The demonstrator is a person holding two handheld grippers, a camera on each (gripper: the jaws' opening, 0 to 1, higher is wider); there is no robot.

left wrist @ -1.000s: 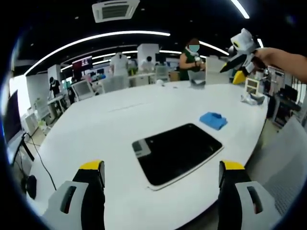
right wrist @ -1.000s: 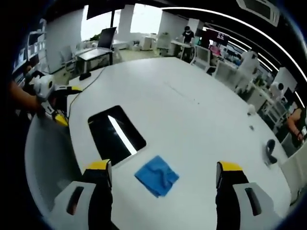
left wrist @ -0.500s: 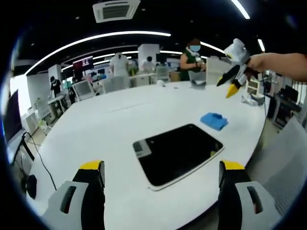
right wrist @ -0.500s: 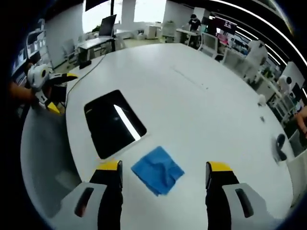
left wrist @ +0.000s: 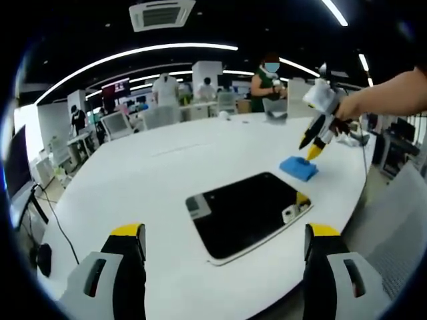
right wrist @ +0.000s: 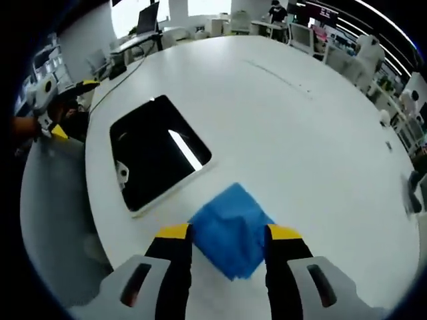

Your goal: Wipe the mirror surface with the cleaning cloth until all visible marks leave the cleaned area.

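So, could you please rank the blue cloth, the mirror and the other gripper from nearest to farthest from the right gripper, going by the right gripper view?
1. Blue cloth, between the right gripper's jaws.
2. Mirror, just beyond, toward the left.
3. Left gripper, past the table's left edge.

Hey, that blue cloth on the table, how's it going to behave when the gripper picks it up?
The blue cloth looks soft and rumpled, so it will probably droop and bunch rather than hold its shape. It lies low on the white table, so it likely weighs little. The right gripper straddles it with jaws narrowed; a pinch should gather folds.
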